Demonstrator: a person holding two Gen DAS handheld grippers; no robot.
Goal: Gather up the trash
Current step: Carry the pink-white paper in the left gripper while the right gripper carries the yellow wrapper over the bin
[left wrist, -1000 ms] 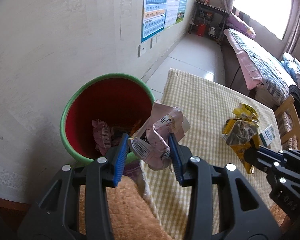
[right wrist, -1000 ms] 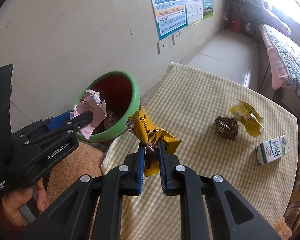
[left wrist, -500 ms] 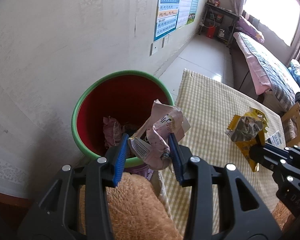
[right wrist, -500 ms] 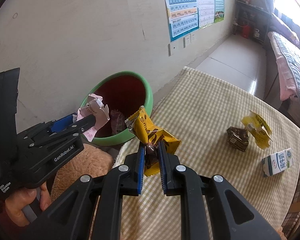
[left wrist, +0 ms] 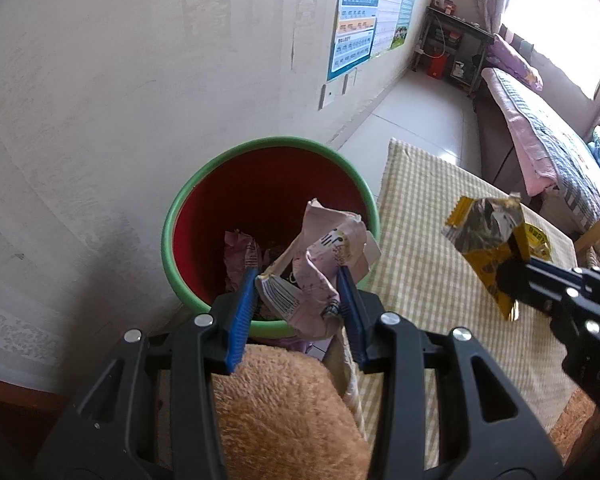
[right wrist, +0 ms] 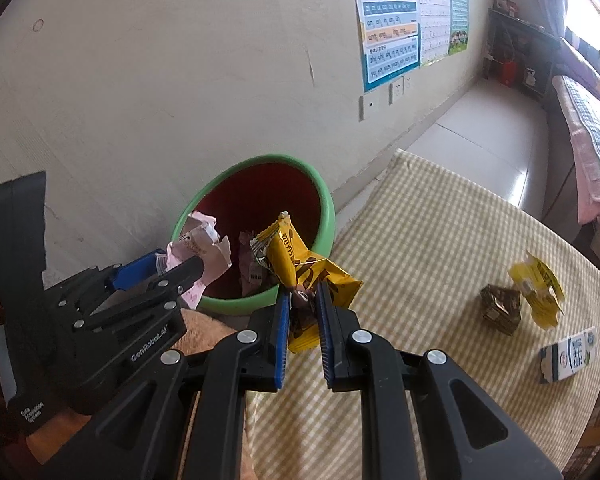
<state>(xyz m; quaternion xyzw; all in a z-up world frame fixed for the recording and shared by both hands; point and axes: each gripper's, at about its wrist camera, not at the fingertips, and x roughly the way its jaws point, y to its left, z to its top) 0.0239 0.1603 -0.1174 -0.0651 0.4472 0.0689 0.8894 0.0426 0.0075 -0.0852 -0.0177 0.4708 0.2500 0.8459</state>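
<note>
left hand-held gripper [left wrist: 298, 300] clamped on pink wrapper [left wrist: 320, 256], over bin [left wrist: 172, 216] near rim | right hand-held gripper [right wrist: 302, 320] clamped on yellow wrapper [right wrist: 300, 264], bin at 11 o'clock | risk: early release, wrappers land outside rim

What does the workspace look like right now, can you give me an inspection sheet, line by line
Surface: table under a yellow checked cloth.
Job's things: green-rimmed red bin beside the table, wrappers already inside; pink wrapper and yellow wrapper held.
Clutter: brown crumpled carton, yellow packet and milk carton lie on the cloth.
Grippers: left gripper shut on pink wrapper near the bin's rim; right gripper shut on yellow wrapper.
Cables: nothing seen.
Surroundings: wall charts, bed, fuzzy orange cushion.
</note>
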